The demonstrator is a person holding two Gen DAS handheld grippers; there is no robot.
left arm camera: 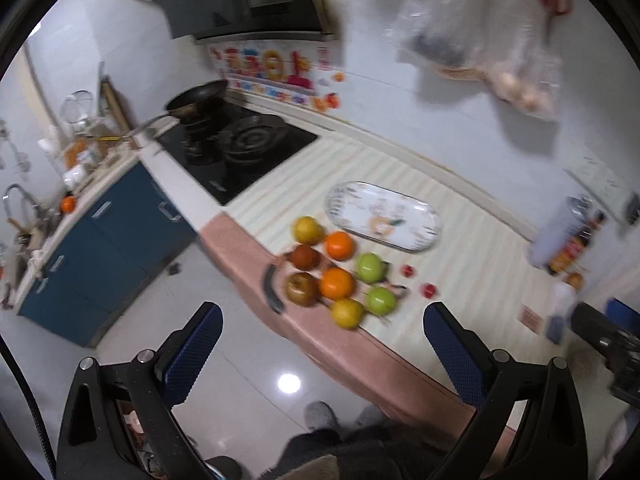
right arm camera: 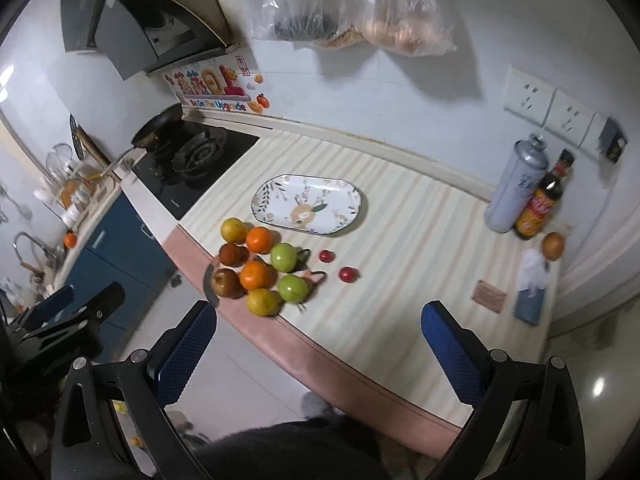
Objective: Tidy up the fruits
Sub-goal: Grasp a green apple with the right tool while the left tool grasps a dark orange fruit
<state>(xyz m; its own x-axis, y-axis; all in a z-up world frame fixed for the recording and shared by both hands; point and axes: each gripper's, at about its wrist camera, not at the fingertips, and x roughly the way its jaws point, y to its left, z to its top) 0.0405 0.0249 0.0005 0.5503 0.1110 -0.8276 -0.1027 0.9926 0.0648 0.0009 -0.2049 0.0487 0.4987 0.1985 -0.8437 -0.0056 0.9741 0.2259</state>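
Risking a roll off the counter edge: fruit cluster crowding the pink lip at centre left, yellow one nearest the drop. Sitting above and between both grippers, left and right (fingers spread wide, holding nothing). Waiting bare just above: plate.

White tiled wall, blue cabinets

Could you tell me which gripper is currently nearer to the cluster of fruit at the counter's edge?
Neither clearly. The left gripper and right gripper both hang open over the floor, short of the fruit cluster at about the same apparent distance; the left is angled more from the stove side.
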